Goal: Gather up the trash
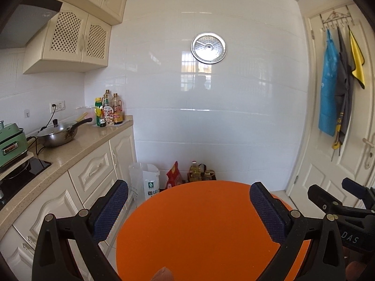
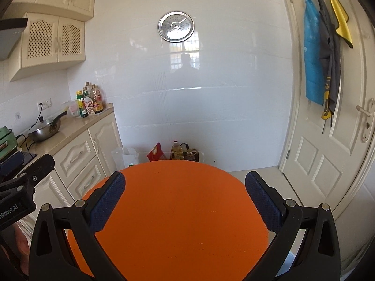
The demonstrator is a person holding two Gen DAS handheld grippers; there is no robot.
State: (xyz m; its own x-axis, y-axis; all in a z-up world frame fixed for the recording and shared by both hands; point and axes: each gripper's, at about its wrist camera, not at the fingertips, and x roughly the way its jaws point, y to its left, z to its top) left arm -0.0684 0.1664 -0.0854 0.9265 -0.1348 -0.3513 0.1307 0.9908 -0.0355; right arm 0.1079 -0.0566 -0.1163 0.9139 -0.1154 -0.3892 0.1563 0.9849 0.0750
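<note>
At far left a stone countertop [image 1: 77, 144] carries a green appliance [image 1: 9, 140], a steel wok [image 1: 58, 134] with its handle pointing right, and a cluster of sauce bottles [image 1: 109, 111] whose labels are too small to read. Cream cabinets [image 1: 93, 171] run below it. On the floor against the white tiled wall [image 1: 211, 117] stand a white bag [image 1: 150, 185] printed with the characters 香山, a red packet [image 1: 174, 174] and oil bottles [image 1: 195, 172].

The left gripper [image 1: 188, 213] hangs with jaws spread wide and nothing between them, above a round orange table [image 1: 199, 234]. The right gripper [image 2: 185, 201] is likewise spread wide with nothing held, over the same table; it bears "DAS", and the left one a partial "nRobot.AI". No trash can be made out in either view.

A round metal lid [image 1: 208, 48] hangs on the wall. At right, a white door [image 2: 328, 152] holds a blue bag [image 2: 313, 58], a grey apron [image 2: 329, 53] and a yellow cloth [image 2: 339, 16].
</note>
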